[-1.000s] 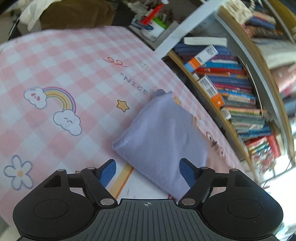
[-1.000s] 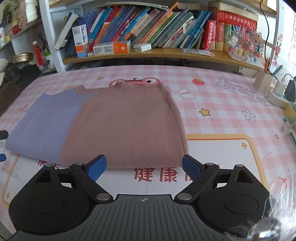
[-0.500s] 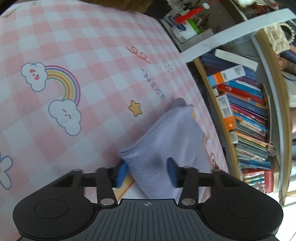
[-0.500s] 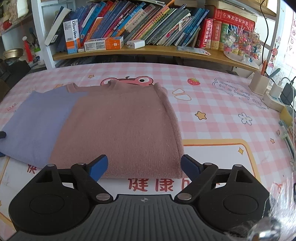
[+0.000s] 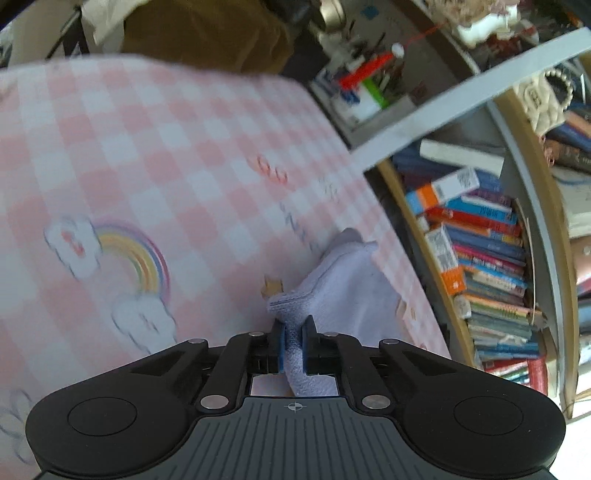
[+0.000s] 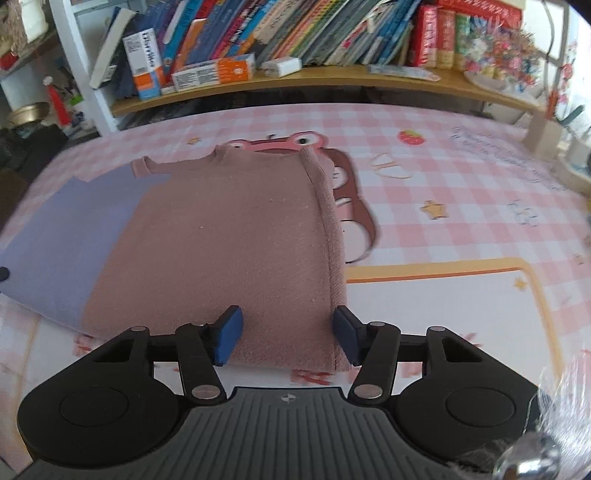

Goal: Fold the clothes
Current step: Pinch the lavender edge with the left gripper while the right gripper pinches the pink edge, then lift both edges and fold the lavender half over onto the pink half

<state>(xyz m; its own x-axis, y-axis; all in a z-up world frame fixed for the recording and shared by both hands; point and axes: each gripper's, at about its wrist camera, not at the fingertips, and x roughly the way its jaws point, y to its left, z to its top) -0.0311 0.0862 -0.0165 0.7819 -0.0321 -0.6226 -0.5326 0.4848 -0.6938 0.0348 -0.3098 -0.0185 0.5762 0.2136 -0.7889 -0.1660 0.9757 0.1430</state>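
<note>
A pink-and-white checked tablecloth [image 6: 443,192] printed with a rainbow, clouds, stars and a frog covers the table. Along its far edge runs a wooden shelf [image 6: 332,79] packed with a row of colourful books [image 6: 295,29].

On the cloth lies the folded 2-colour knit sweater [image 6: 229,251], flat, with its lavender part to the left and its dusty-pink part to the right. Its near hem sits close to the near edge of the table, and its collar points toward the shelf.

The left gripper [image 5: 293,345] has its 2 blue-padded fingers pressed together on the near left corner of the lavender part [image 5: 354,295], which rises in a small peak off the cloth there.

The right gripper [image 6: 287,338] is spread apart over the sweater's near right corner: the left pad [image 6: 229,334] lies above the pink knit, the right pad [image 6: 345,336] just beside the folded right edge.
</note>
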